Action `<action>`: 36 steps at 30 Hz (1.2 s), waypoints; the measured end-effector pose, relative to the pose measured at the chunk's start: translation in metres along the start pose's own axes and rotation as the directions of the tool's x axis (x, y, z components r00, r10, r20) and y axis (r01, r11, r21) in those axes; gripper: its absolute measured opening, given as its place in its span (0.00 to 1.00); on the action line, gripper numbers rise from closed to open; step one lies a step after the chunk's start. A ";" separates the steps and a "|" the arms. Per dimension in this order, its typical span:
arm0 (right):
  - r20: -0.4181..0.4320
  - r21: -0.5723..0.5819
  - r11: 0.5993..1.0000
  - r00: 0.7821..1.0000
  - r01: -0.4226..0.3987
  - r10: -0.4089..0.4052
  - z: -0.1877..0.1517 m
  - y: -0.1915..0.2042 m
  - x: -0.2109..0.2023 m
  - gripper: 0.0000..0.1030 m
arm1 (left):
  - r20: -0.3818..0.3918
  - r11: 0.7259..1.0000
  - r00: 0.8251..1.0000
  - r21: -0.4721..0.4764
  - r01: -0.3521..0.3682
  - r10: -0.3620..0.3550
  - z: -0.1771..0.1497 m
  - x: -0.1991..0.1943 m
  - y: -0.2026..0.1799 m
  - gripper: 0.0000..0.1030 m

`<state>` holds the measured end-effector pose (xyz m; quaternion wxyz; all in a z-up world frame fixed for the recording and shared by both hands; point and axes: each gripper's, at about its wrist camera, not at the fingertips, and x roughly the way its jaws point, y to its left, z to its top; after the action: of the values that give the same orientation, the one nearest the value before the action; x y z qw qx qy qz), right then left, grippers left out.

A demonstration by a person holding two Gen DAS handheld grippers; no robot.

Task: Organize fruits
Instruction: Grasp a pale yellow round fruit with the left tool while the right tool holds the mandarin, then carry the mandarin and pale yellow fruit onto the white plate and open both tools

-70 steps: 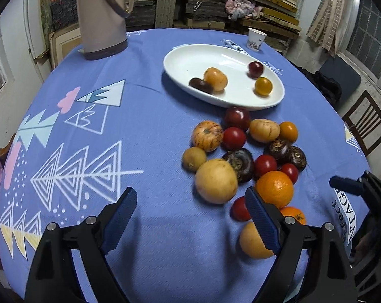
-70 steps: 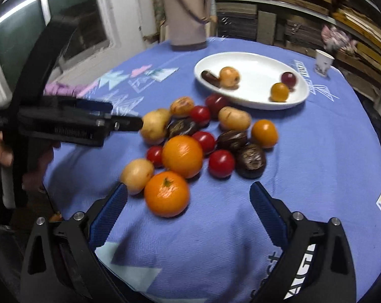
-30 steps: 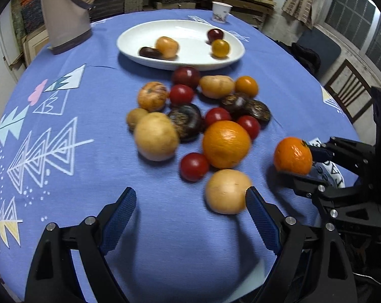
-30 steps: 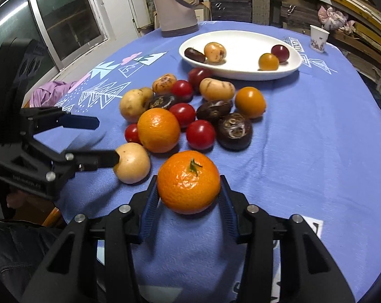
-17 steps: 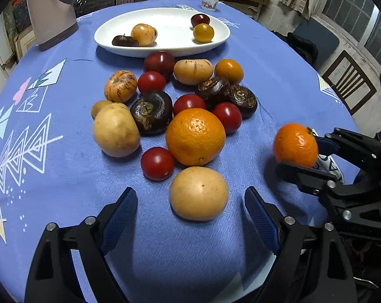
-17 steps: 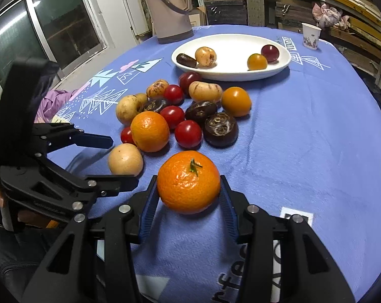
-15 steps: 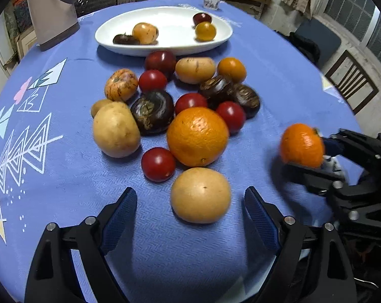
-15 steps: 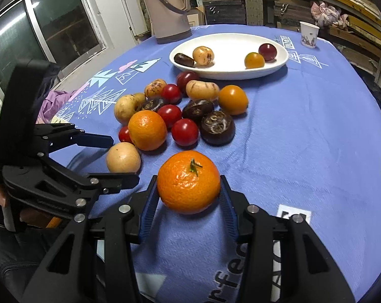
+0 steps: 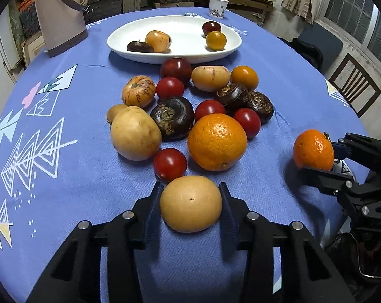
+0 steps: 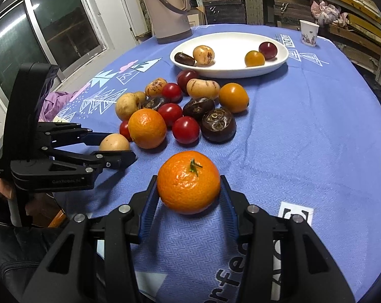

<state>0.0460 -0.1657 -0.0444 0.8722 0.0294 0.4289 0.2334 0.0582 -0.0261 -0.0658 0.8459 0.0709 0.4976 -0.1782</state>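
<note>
1. Four fruits lie in the white plate (image 9: 130, 48); thirteen cluster loose on the blue tablecloth (image 9: 72, 174) before it.
2. The left gripper (image 9: 190, 197), jaws just closing, clamps a smooth round tan fruit (image 9: 190, 203) at the cluster's near edge.
3. The right gripper (image 10: 189, 189) clamps a dimpled, green-stemmed mandarin (image 10: 188, 182), apart from the cluster.

The left wrist view looks steeply down and forward from low and close over the near edge of the blue tablecloth (image 9: 64, 176), with the white plate (image 9: 175, 55) at the upper centre of the frame. The right wrist view looks along its own fingers from the same near side, a little more to the right. Both share the fruit pile, the plate, the thermos (image 10: 165, 7) and the paper cup (image 10: 308, 34).
</note>
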 end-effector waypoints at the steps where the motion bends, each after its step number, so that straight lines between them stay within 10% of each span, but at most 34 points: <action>1: 0.001 -0.001 1.000 1.000 0.001 -0.001 0.000 0.000 -0.001 0.44 | 0.000 1.000 1.000 -0.003 0.001 -0.001 0.000 -0.001 0.001 0.43; 36: 0.090 -0.018 1.000 0.996 0.021 -0.019 0.074 -0.002 -0.017 0.44 | 0.153 0.999 0.987 0.019 -0.047 0.044 0.056 -0.051 0.025 0.43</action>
<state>0.0941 -0.1642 0.0145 0.8930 0.0271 0.3874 0.2272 0.0907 -0.0079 0.0048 0.8844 0.0781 0.4278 -0.1695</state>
